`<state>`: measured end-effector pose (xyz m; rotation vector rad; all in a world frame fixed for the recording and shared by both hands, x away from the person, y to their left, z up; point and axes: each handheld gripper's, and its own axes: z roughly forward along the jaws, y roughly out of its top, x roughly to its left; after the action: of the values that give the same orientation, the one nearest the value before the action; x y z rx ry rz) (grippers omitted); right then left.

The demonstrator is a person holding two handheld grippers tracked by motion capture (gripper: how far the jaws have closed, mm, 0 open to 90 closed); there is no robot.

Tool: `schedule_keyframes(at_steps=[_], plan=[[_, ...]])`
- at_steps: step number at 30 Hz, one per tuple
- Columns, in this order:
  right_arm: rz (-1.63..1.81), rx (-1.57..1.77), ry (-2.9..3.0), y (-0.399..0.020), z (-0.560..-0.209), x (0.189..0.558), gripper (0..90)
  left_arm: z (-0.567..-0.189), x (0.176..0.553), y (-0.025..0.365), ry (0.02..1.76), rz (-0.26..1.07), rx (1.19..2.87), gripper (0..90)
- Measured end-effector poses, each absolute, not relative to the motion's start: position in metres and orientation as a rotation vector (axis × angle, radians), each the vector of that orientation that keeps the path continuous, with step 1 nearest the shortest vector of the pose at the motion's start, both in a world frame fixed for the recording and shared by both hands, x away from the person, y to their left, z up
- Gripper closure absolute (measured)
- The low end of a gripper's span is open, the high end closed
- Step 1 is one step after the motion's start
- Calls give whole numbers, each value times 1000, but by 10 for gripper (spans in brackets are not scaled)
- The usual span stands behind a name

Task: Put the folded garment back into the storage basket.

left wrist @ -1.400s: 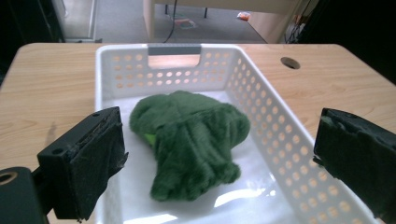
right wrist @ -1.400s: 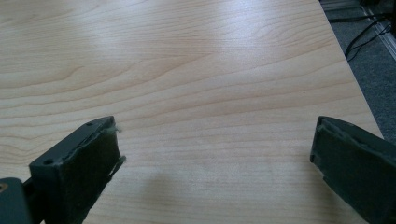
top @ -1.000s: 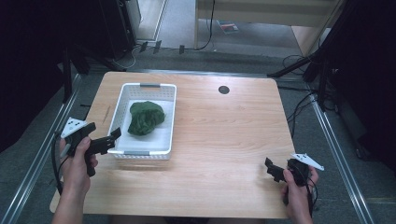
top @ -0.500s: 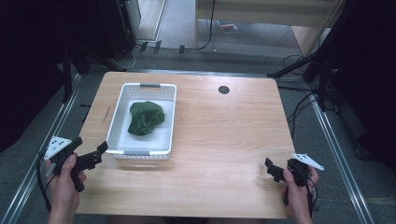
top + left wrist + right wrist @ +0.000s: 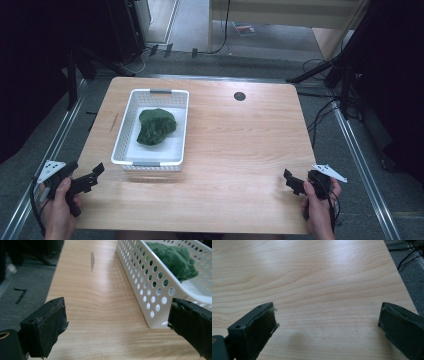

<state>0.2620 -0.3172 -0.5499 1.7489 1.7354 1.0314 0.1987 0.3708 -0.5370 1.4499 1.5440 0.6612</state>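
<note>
Green cloth (image 5: 156, 126) lies bunched inside the white perforated basket (image 5: 129, 134), upper left of centre. Left gripper (image 5: 95, 172), jaws spread, sits lower left; right gripper (image 5: 289, 180), likewise spread, lower right. Recommended: left approaches over the rim, descending onto the cloth's crown.

Lab: railed test table (image 5: 240, 150), floor cables (image 5: 320, 112).
</note>
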Motion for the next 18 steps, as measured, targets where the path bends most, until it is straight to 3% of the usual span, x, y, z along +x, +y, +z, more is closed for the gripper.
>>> schedule_keyframes(at_steps=[18], plan=[[1037,1758,1728,-318,-550,262,13,-554,194,383,1557,654,1413,26]])
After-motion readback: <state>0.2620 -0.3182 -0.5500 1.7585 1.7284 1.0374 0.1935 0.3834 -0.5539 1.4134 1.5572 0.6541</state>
